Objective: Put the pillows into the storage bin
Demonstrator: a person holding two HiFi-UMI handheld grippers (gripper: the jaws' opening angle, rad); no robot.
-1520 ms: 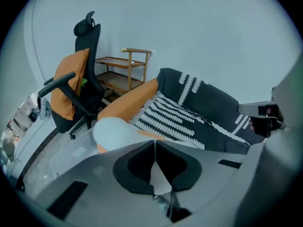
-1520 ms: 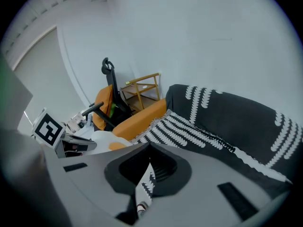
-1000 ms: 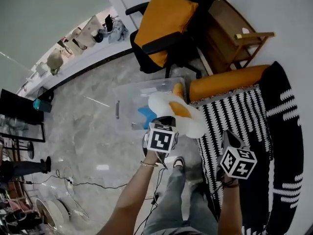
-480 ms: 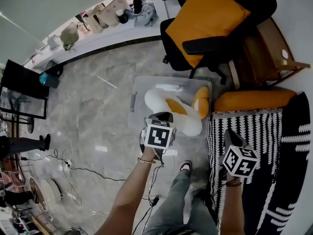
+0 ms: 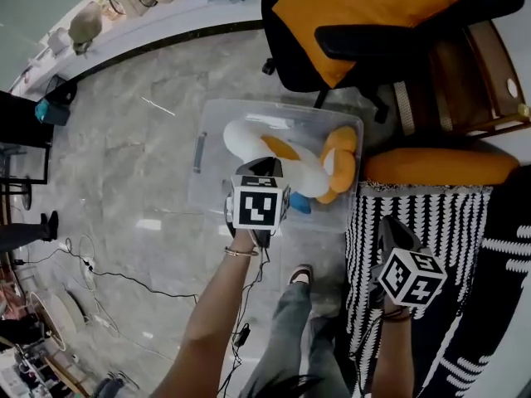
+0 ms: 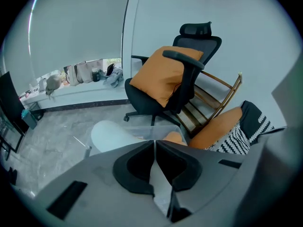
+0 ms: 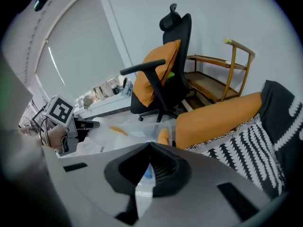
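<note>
Pinching a fold of the white-and-orange pillow between the closed jaws of the left gripper, with that pillow already down inside the clear storage bin but not yet let go; holding the right gripper shut and empty over the striped cover. Seems to leave an orange cushion on the office chair and a long orange bolster just beside the bin's right wall. Open floor to the bin's left, tighter on the right where chair base and bolster crowd the rim.

Home room serving as a workspace, marble floor shining, black office chair carrying an orange cushion, wooden chair standing beside it, bags lining a window ledge, cables trailing underfoot
</note>
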